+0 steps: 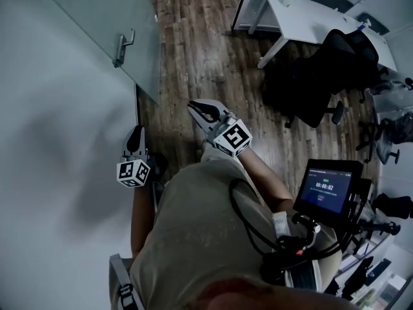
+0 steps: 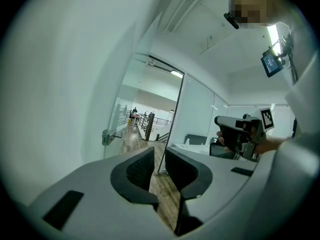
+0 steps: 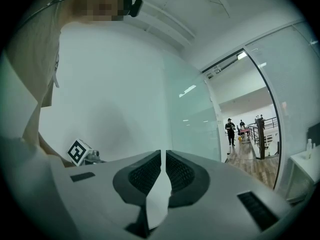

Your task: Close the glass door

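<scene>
a wood-plank floor point(image 1: 193, 57) runs ahead between a plain pale wall point(image 1: 51, 141) on the left and an office corner on the right, where a white table point(image 1: 303, 11) stands with a black swivel chair point(image 1: 322, 76) pulled up just beside it. the glass door point(image 1: 103, 11) sits at the upper left of the head view, a frosted panel standing out at an angle from the wall, its free edge over the planks. its metal lever handle point(image 1: 122, 47) is near that edge.

the left tool point(image 1: 134, 134) is close to the wall and points up toward the door, short of the panel and well apart from the handle. in the left gripper view its jaws stand a little apart, released, with only floor and a dark door frame showing through the gap. the handle shows off to the left of the jaws in that view, and a bright hall with railings lies beyond the opening.

the right tool point(image 1: 197, 107) is out over the floor, to the right of the door's edge and not touching it. in the right gripper view its jaws are drawn all but together, with only a thin slit between them, and they grip nothing. a few people point(image 3: 230, 129) stand far off in the hall.

the person's beige shirt point(image 1: 193, 237) fills the lower middle of the head view. a small lit screen point(image 1: 326, 186) on a dark rig sits at the right.
</scene>
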The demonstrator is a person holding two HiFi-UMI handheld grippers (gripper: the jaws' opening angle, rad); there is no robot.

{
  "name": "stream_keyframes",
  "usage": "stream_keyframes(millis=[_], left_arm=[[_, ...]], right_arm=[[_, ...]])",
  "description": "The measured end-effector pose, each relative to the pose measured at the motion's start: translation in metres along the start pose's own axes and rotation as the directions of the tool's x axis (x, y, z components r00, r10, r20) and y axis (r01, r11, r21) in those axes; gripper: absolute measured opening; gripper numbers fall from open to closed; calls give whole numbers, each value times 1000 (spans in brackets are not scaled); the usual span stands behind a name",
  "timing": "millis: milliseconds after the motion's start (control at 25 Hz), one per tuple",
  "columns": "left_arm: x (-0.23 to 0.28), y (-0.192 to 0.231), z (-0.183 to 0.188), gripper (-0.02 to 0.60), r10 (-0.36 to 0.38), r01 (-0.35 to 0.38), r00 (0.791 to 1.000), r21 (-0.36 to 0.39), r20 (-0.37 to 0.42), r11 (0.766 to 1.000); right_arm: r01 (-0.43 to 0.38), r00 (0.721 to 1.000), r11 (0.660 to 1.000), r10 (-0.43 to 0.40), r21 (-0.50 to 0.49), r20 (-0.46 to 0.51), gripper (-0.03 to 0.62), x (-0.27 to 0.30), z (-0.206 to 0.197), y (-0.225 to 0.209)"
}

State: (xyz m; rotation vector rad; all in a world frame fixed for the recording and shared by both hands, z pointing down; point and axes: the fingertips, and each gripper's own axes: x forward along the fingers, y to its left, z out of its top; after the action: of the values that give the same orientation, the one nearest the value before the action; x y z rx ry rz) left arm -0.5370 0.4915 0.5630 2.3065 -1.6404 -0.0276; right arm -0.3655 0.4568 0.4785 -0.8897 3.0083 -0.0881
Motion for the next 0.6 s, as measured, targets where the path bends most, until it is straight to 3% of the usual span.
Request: stream_keyframes(millis=[160,400,600], left_arm=[[8,-4,-3,64,-6,6,1000,-20,17,1000],[85,-34,30,67,-15,16,1000,-30,25,999],[113,-47,11,67,-5,5,1000,-24,-16,1000]], right_arm=[[-33,999,999,33,-17,15,17,6,5,0],[-83,997,996,83,-24,4,17,18,20,-64],[-88,996,996,88,-2,5,17,18,15,-93]])
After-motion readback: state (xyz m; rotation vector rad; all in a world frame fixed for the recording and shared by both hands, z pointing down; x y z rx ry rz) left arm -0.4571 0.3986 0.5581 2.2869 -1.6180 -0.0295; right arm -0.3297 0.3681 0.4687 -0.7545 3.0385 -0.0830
